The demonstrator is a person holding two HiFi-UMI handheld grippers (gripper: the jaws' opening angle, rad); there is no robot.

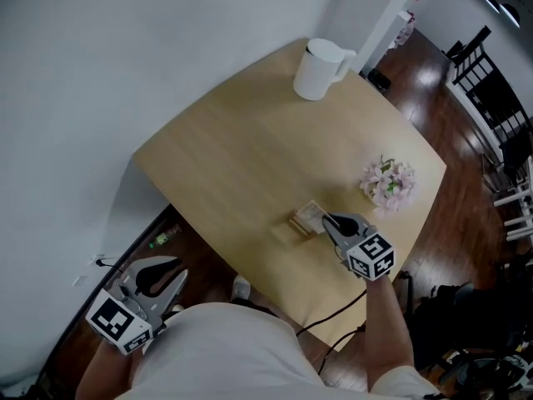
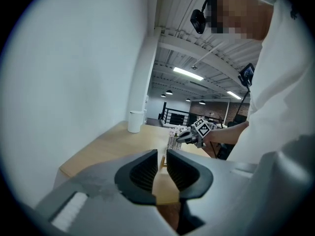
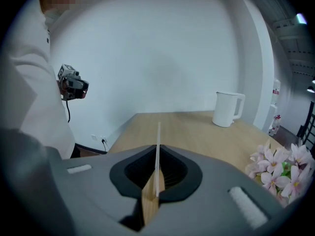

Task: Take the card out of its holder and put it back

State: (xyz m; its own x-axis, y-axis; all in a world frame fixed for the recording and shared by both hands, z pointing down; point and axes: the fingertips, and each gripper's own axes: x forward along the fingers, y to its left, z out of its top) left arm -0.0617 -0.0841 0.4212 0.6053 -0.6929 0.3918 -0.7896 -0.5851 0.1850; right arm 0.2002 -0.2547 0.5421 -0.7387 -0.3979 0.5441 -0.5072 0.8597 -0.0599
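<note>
Only edge-on, card tight between right hand-held gripper jaws; holder small, indistinct; left hand-held gripper narrowly apart, empty.

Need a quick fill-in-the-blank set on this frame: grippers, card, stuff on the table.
1. The right gripper is shut on a thin white ____, seen edge-on in its own view.
2. The left gripper, held off the table, holds ____.
3. The flowers near the right gripper are ____ in colour.
4. The kettle at the table's far end is ____ in colour.
Missing words: card; nothing; pink; white.
</note>
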